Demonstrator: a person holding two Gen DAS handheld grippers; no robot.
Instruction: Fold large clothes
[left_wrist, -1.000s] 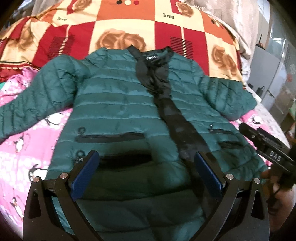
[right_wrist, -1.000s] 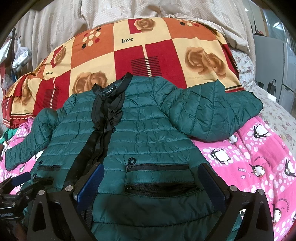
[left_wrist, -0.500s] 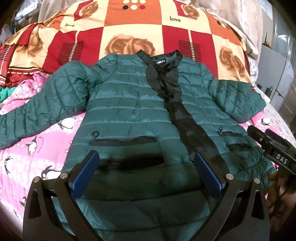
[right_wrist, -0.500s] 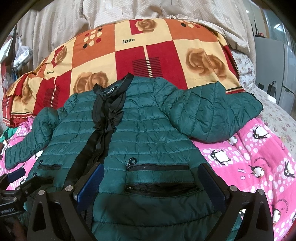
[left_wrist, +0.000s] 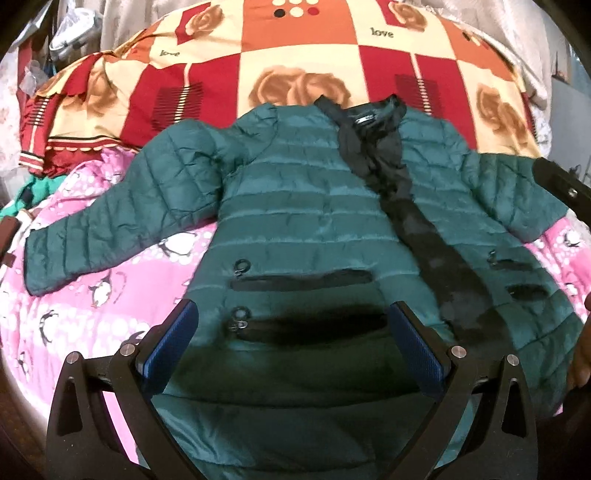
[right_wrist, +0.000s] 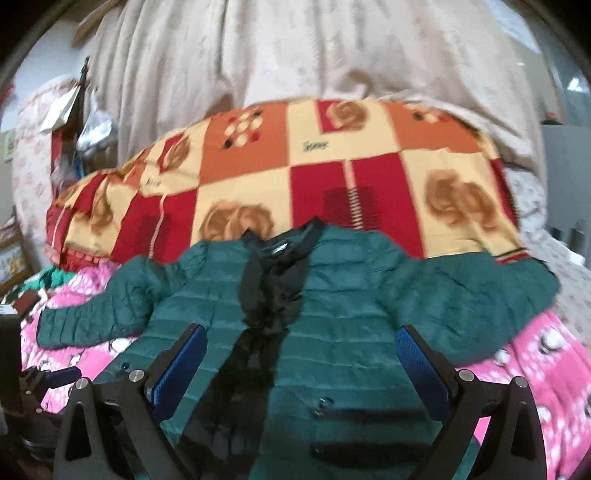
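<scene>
A dark green quilted jacket (left_wrist: 306, 218) with a black collar and front placket lies face up on a bed, sleeves spread to both sides. It also shows in the right wrist view (right_wrist: 343, 332). My left gripper (left_wrist: 291, 343) is open and empty, hovering over the jacket's lower left pocket area. My right gripper (right_wrist: 303, 369) is open and empty above the jacket's lower front. The right gripper's body shows at the right edge of the left wrist view (left_wrist: 561, 184).
The bed has a pink penguin-print sheet (left_wrist: 92, 295) and a red, orange and cream rose quilt (left_wrist: 295, 66) behind the jacket. A beige curtain (right_wrist: 295, 55) hangs behind. Clutter sits at the far left (right_wrist: 22, 295).
Both grippers have pulled back and shifted left. The right wrist view has tilted upward, showing more curtain. The jacket has not moved.
</scene>
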